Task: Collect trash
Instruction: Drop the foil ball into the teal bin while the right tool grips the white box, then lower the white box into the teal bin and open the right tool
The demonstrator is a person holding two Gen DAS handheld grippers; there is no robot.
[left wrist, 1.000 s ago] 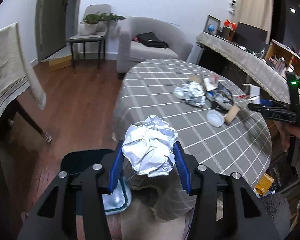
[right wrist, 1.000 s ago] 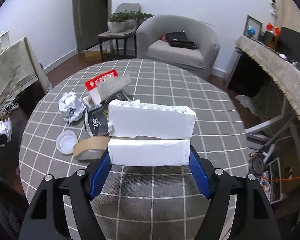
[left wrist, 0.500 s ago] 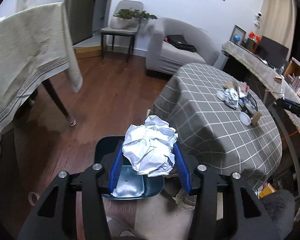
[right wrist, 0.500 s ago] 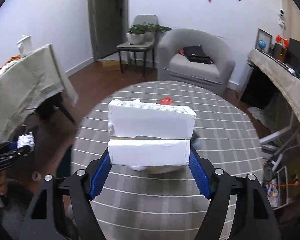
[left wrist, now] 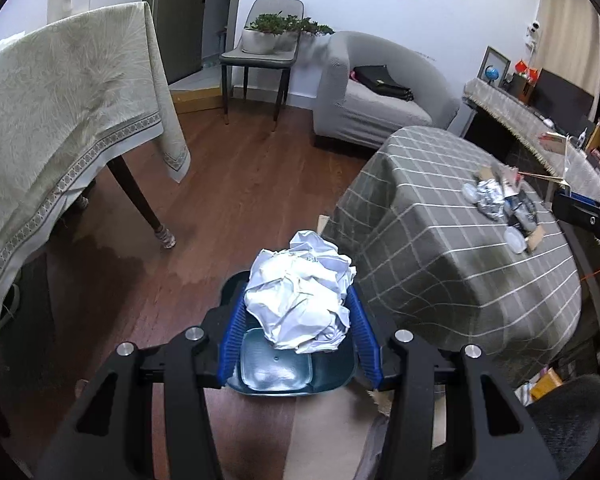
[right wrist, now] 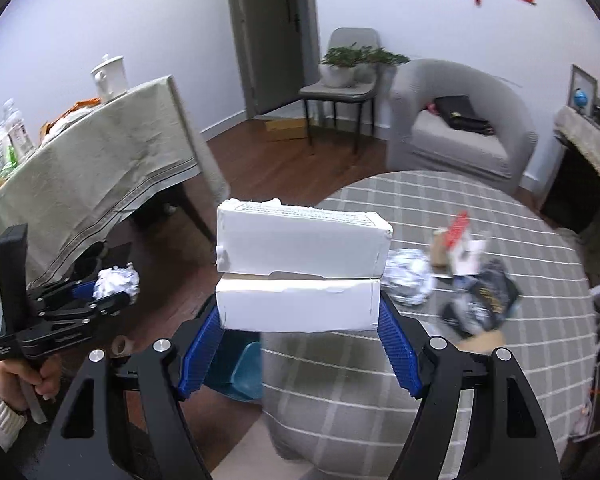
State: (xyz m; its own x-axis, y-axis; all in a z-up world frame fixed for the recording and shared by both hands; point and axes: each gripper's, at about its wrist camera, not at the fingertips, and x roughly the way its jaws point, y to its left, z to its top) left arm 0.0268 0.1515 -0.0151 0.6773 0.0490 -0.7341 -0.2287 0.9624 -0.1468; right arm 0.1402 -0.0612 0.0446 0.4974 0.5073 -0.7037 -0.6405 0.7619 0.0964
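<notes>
On the left, a crumpled foil ball (left wrist: 300, 292) is held between the blue pads of the left gripper (left wrist: 298, 330), which is closed on it. The dark blue bin (left wrist: 284, 376) on the wooden floor is seen directly below and just ahead of that claw, so the release is judged to need little more than an opening of the jaws. To the right, a torn white box (right wrist: 300, 272) is clamped across its long axis by the right gripper (right wrist: 300, 344). The bin (right wrist: 240, 372) lies below and to the left of this claw, which is judged the farther of the two. More trash (right wrist: 476, 280) is left on the checked table (right wrist: 380, 380).
</notes>
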